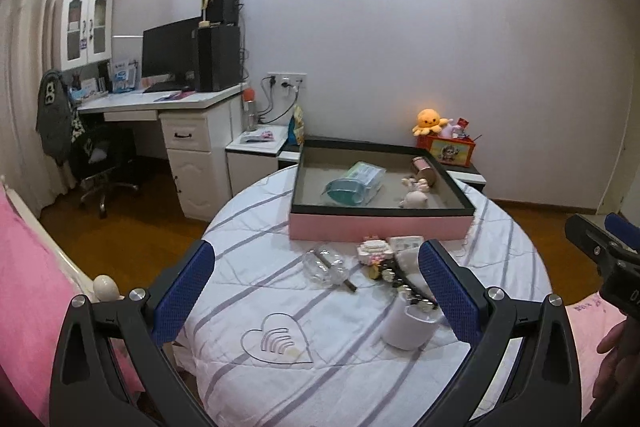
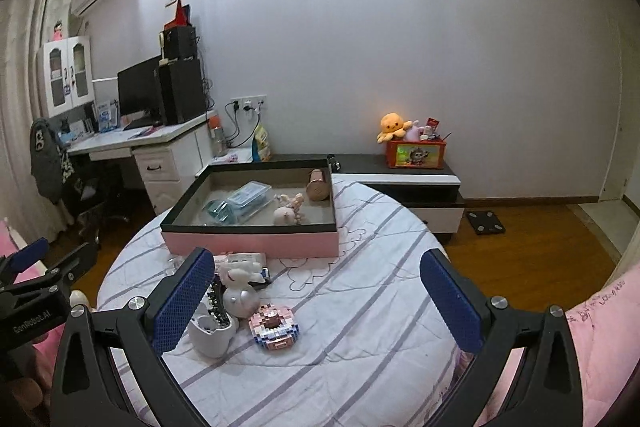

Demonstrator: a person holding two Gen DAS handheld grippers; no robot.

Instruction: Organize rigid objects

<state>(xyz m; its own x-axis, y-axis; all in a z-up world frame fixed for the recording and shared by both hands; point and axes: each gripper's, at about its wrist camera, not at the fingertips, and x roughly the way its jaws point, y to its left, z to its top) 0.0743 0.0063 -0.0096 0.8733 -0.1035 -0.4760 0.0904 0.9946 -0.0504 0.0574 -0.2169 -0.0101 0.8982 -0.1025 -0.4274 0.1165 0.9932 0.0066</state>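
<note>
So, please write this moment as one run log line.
left gripper: open, empty | right gripper: open, empty | shallow pink-sided box: partly filled | white round cup: outside box

Tablecloth (image 2: 360, 311): white, grey-lilac stripes, outlined heart motif.
Tray box (image 2: 256, 239): pink walls, black rim, grey-beige floor.
Plastic case (image 2: 244, 201) in it: translucent teal.
Tube (image 2: 318, 185) in it: rose-gold.
Brick-built model (image 2: 274, 327): pink, white, blue pixel pattern.
Cup (image 1: 408, 327): white.
Gripper pads (image 1: 448, 291): blue, dimpled; frames black.
Plush octopus (image 2: 392, 125): orange-yellow.
</note>
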